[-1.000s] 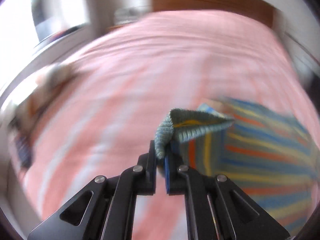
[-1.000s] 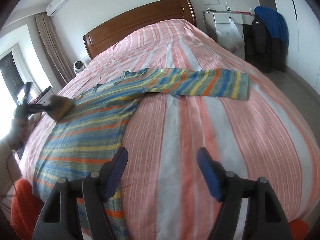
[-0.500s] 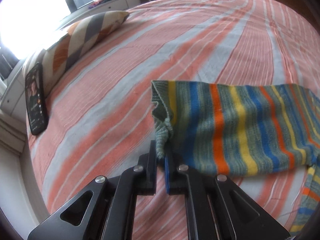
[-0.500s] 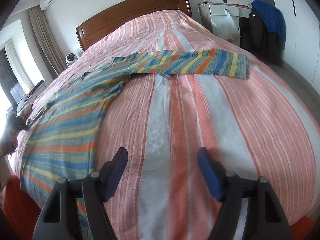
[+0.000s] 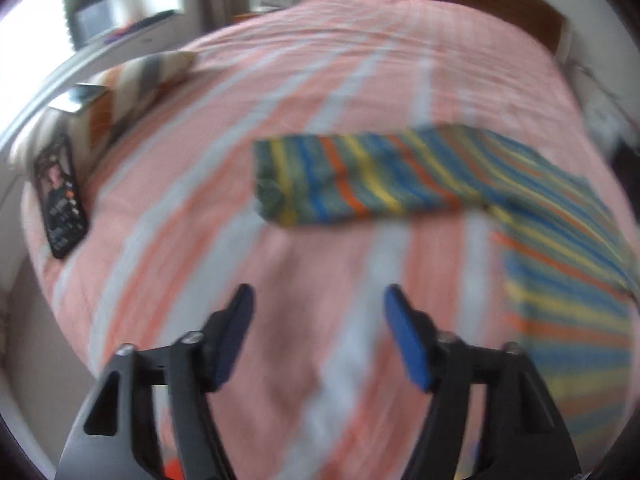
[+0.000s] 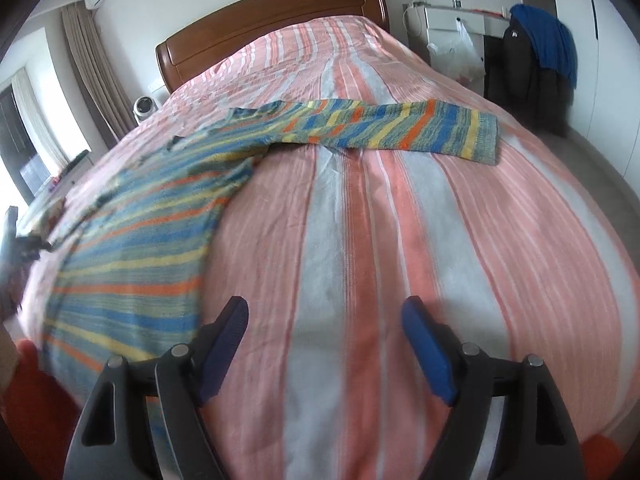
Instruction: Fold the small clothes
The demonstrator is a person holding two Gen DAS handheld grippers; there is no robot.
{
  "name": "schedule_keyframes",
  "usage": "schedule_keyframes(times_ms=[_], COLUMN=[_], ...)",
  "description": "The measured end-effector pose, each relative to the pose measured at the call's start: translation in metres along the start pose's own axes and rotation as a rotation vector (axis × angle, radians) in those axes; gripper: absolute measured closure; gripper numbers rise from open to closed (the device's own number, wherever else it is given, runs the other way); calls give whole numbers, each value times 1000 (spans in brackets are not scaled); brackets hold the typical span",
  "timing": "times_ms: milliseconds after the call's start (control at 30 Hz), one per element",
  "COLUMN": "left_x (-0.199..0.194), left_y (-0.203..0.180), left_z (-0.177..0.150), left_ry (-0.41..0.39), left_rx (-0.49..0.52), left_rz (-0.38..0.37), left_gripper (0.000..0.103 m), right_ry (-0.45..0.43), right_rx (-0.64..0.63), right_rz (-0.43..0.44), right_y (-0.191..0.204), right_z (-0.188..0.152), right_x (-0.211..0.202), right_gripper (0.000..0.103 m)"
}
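A striped knit sweater in blue, yellow, orange and green lies spread flat on the bed. In the left wrist view its left sleeve lies stretched out ahead, and its body fills the right side. My left gripper is open and empty, above bare bedspread short of the sleeve's cuff. In the right wrist view the other sleeve stretches to the right. My right gripper is open and empty over the bedspread, right of the sweater's hem.
The bed has a pink, orange and white striped spread and a wooden headboard. A phone and a striped pillow lie at the bed's left edge. A desk and hanging clothes stand to the right.
My left gripper has let go of the sleeve cuff, opened and pulled back; the sleeve now lies flat. My right gripper stays open and has shifted a little over the bed.
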State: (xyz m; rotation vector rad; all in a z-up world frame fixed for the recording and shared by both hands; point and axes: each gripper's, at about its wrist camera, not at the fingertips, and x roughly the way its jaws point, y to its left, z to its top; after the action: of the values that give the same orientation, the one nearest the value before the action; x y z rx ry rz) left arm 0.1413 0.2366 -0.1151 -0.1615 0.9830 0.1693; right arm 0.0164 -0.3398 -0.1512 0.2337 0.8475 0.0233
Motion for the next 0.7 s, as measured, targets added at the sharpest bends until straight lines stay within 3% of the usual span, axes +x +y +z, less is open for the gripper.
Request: schedule_keyframes(times_ms=[33,100,167,267,300,333,400,433,467,500,533,567,600,700], left_x=[-12,-23,-24,-18,-13,-10,-10,-8,-7,-5,-2,0,-2,-16], left_y=[-10,-32,-52,-76,-80,-84,-88,-89,-89,-89,-88,-86,-84,-72], left_z=[-21,-62,-99,-142,-149,-153,-153,-151,-150,-149,-147,-145,-145,-145], left_ry=[27,93,160,234,245,253,248,249,251,256,268,285,283,289], left_rx=[43,122,184,248,261,276,282,280,275,263,246,230,219,229], left_rz=[-73,-166,-207,-218,-205,-186,-171,-177,-178,-183,-196,-215,-221,-237], left_gripper=[16,16,16,19,25,30,30,37,45,71,99,99,100,101], right_ry=[16,68,135,256,275,278,274,272,277,289,301,317,335,356], right_rx=[-25,-93,-109,-100,-101,-100,-77,-72,-81,-95,-101,-110,-126,-180], right_rz=[37,124,191,241,241,236,244,256,250,228,222,242,239,229], right_y=[5,19,30,40,42,43,46,48,51,55,57,61,64,74], right_z=[1,-4,-16,-42,-51,-54,-55,-54,-53,-52,-52,-51,-52,-48], right_x=[-10,-29,-35,-28,-23,-20,-13,-8,0,8,15,20,23,15], right_gripper=[25,25,25,25,25,25,25,26,32,37,49,82,100,100])
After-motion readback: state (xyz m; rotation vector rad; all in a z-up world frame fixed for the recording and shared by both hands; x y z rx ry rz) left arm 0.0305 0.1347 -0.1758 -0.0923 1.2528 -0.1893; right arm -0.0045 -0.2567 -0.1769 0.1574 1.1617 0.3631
